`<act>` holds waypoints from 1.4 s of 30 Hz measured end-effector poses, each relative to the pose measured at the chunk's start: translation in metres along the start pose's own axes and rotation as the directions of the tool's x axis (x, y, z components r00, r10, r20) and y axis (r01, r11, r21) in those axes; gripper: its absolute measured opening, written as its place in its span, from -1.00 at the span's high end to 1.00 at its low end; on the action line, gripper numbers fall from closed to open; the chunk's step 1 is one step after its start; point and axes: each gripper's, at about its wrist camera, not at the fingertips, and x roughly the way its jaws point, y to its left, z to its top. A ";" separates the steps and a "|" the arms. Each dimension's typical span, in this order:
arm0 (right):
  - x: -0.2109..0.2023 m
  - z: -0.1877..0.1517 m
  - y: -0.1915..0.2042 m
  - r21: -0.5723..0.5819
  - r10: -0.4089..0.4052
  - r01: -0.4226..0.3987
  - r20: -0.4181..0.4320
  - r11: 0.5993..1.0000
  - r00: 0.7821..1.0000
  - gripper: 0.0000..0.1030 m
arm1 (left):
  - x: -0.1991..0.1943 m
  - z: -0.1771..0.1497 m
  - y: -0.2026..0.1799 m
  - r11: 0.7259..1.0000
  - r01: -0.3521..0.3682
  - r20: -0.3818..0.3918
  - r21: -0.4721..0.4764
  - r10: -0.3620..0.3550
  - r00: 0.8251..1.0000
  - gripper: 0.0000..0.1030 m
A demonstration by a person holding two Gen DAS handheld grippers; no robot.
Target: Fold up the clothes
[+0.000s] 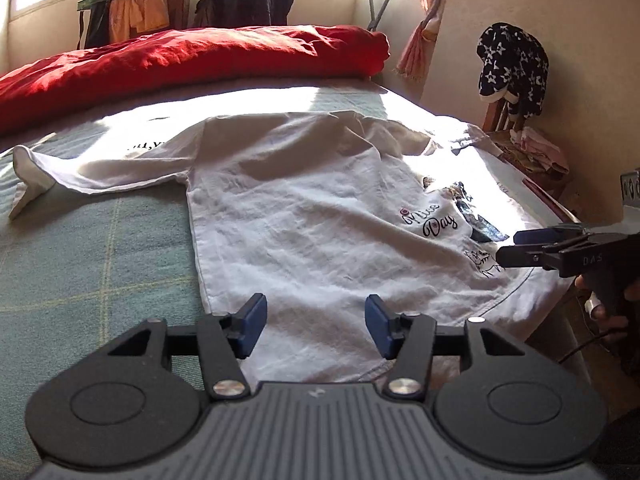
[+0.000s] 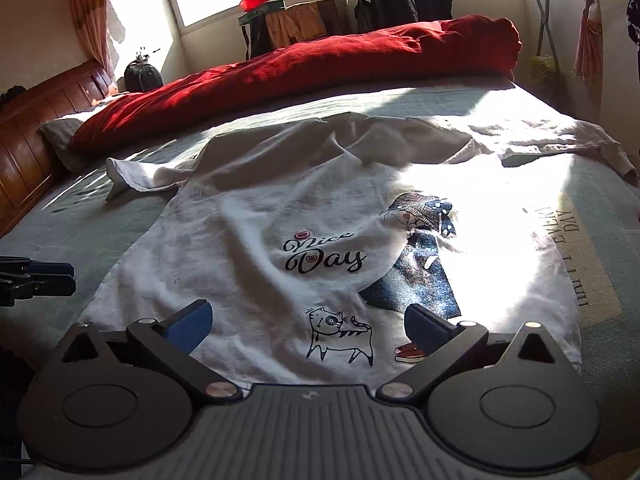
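White shirt (image 2: 280, 240) spread flat on bed (image 2: 60, 232), filling center of both views, print up. Left gripper (image 1: 316, 320) w/ fingers apart over hem at bottom center, nothing held. Right gripper (image 2: 308, 320) also spread wide above cat print, empty.

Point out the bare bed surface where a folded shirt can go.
Free: the green bedspread left of the white shirt, below its spread sleeve. Crowded: the red duvet fills the far side; the shirt covers the middle.
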 end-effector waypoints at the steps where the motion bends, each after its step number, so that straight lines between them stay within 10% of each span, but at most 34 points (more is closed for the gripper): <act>1: 0.007 -0.001 -0.001 0.006 -0.001 0.001 -0.012 1.000 1.000 -1.00 | 0.011 0.001 -0.008 1.000 0.001 -0.010 0.031 0.000 1.000 -0.05; 36: 0.161 0.103 -0.027 -0.079 -0.176 0.172 -0.043 0.982 0.983 -1.00 | 0.112 0.052 0.038 0.987 -0.145 -0.055 -0.063 0.142 0.988 -0.39; 42: 0.108 0.110 -0.043 -0.013 -0.121 0.121 -0.034 0.993 0.992 -1.00 | 0.087 0.067 -0.001 0.997 0.082 -0.011 -0.015 -0.082 0.997 -0.38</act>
